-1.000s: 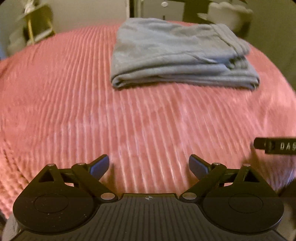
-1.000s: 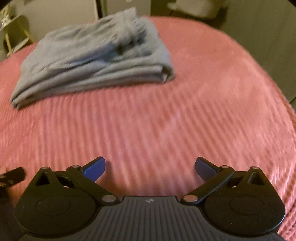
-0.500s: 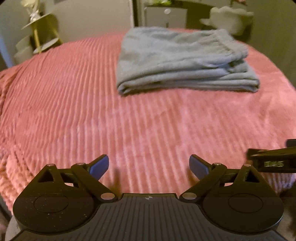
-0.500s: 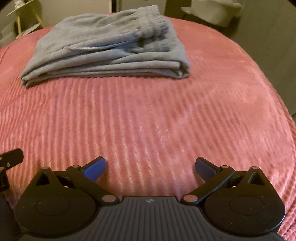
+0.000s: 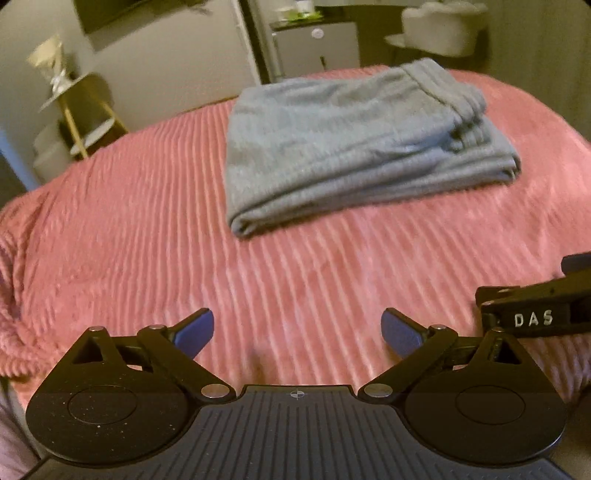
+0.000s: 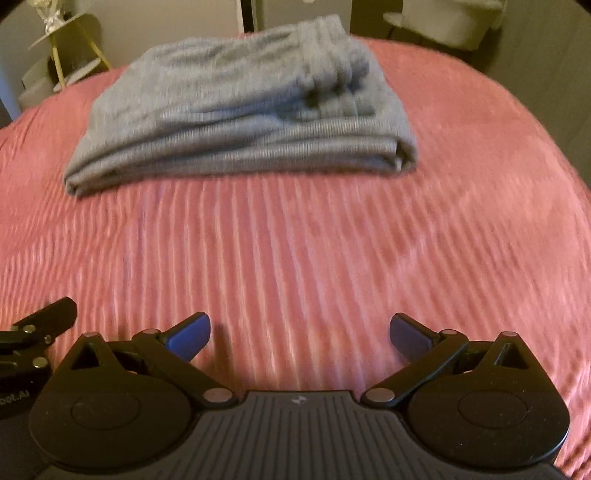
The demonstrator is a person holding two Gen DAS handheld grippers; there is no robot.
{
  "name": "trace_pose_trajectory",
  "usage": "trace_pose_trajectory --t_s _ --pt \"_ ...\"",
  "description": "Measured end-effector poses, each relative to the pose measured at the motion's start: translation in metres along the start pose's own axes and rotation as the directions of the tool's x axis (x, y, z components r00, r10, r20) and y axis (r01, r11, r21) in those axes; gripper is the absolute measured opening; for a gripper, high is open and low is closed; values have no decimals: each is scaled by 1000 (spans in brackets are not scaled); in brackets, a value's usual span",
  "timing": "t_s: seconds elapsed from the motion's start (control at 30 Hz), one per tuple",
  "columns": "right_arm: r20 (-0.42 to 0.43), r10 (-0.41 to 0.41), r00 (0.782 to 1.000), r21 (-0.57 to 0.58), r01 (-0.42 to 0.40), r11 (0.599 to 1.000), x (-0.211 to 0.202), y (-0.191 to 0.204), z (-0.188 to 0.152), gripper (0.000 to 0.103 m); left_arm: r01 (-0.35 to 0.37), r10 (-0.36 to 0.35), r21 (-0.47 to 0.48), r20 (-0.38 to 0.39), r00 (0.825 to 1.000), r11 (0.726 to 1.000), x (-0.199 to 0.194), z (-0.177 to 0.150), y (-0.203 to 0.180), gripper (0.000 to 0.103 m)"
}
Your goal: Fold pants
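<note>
Grey pants (image 5: 354, 147) lie folded in a compact stack on the pink ribbed bedspread (image 5: 147, 229), waistband at the far right. They also show in the right wrist view (image 6: 240, 110). My left gripper (image 5: 297, 332) is open and empty, well short of the pants, above the bedspread. My right gripper (image 6: 299, 334) is open and empty too, also short of the pants. The right gripper's side shows at the right edge of the left wrist view (image 5: 535, 314).
A gold tiered side table (image 5: 74, 107) stands beyond the bed at the far left. A pale chair (image 5: 439, 26) and a white cabinet (image 5: 314, 48) stand behind the bed. The bed's edge drops off at the left (image 5: 11, 332).
Both grippers have tilted up and pulled back a little, so the pants sit lower in both views and more of the room shows. Both stay open and empty.
</note>
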State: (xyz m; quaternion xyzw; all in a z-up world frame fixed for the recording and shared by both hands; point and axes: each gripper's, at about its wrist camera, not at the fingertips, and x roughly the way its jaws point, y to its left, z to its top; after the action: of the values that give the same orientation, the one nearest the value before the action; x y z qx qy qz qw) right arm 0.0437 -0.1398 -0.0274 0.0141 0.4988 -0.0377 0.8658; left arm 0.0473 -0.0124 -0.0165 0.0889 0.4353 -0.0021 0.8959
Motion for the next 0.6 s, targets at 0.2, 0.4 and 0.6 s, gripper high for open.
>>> trace_pose_trajectory --t_s 0.2,0.4,0.6 --pt "73 -78 994 -105 86 991 1 13 29 103 43 -38 -203 27 999 978 20 20 22 100" --pt "104 -67 992 -80 75 994 7 9 28 103 49 -54 -218 -18 998 975 47 12 29 100" --pt "137 -58 989 -41 64 997 10 2 31 103 67 -67 -187 6 998 980 52 16 20 100"
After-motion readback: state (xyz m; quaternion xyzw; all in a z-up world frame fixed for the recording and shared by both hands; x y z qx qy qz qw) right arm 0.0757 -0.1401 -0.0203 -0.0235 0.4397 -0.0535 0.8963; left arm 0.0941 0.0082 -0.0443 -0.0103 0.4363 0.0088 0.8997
